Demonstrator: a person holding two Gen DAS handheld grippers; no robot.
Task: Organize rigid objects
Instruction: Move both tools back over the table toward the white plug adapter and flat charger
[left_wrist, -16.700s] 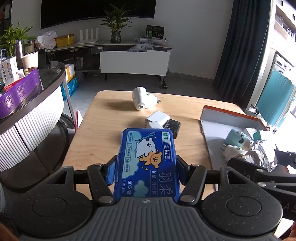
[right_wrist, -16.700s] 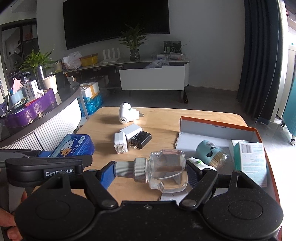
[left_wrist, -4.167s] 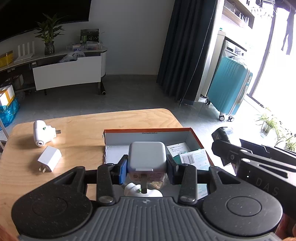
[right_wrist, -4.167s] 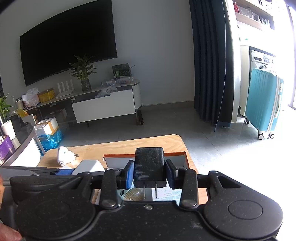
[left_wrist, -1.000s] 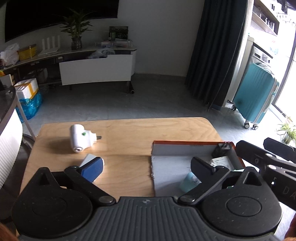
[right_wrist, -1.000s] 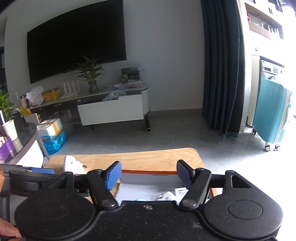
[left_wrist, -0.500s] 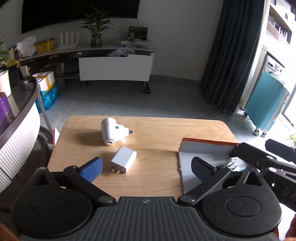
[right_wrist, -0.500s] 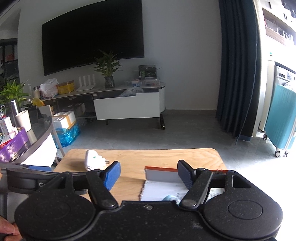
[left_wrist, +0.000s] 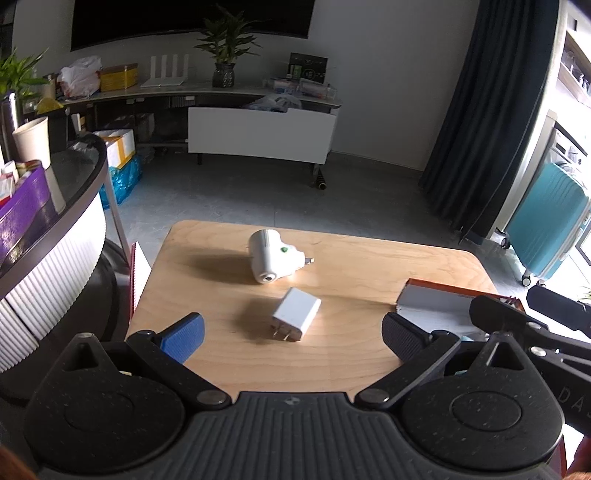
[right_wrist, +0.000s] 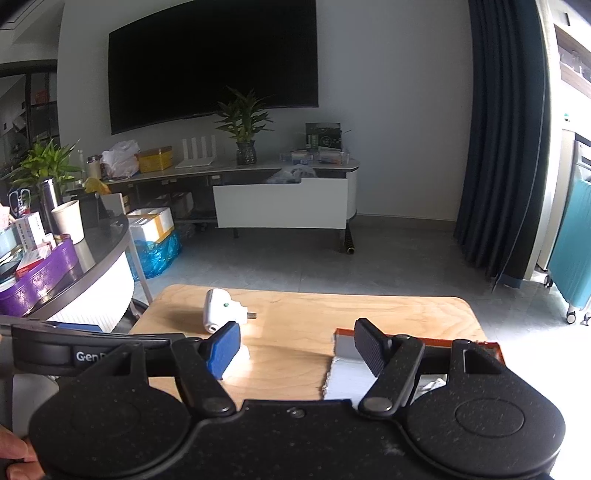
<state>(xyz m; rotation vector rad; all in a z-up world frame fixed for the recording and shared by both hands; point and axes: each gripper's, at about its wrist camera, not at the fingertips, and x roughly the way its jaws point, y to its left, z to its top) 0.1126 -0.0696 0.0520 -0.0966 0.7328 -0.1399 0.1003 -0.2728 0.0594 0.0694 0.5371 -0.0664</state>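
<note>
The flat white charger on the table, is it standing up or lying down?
Lying down: the flat white charger rests on its broad face on the table, prongs pointing sideways.

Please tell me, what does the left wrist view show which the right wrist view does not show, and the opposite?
Only the left wrist view shows the flat white charger whole, lying with its prongs toward the camera, between the open fingers of the left gripper. In the right wrist view a blue finger pad covers most of it.

Only the right wrist view shows the whole black TV screen and the open right gripper.

Both show the rounded white plug-in device on the wooden table and the orange-rimmed box.
</note>
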